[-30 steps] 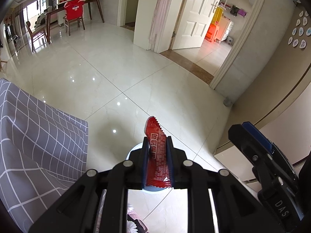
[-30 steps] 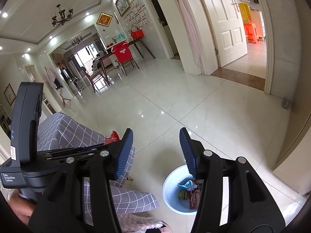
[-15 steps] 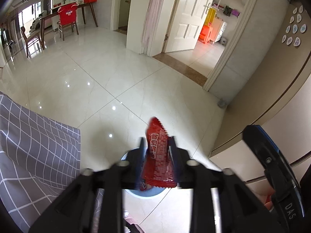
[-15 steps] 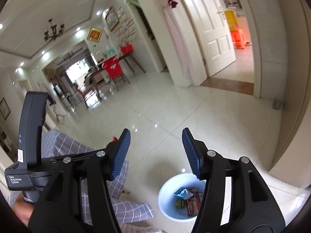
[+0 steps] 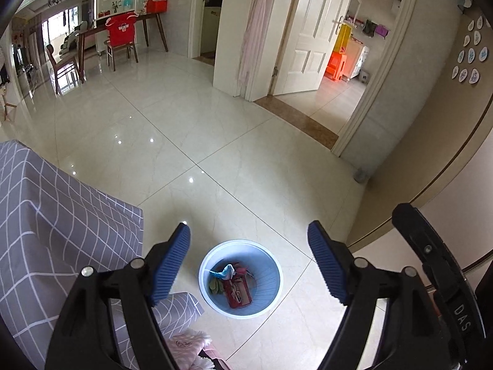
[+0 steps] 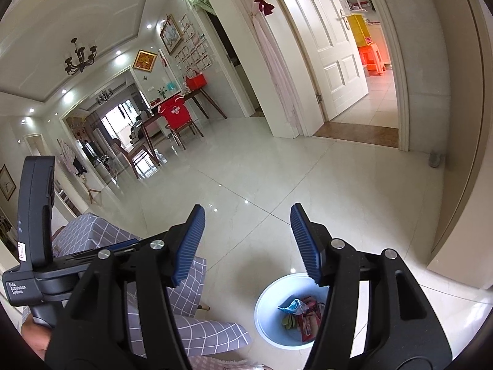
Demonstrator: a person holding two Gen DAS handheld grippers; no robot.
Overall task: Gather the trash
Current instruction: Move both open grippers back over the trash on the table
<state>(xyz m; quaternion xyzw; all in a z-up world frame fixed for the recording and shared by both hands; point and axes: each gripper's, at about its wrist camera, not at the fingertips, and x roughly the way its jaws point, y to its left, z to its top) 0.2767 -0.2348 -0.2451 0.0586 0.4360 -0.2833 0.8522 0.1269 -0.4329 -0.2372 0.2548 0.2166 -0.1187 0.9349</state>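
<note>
At nine o'clock of my left claw hangs one grey checked cloth. Its two ribbed blue pads have just been spreading and stand wide, nothing between them. Below, at six o'clock, sits one round pale-blue bin on glossy tiles, holding one red wrapper among crumpled scraps. My right claw gapes too, empty, the bin at its five o'clock.
</note>
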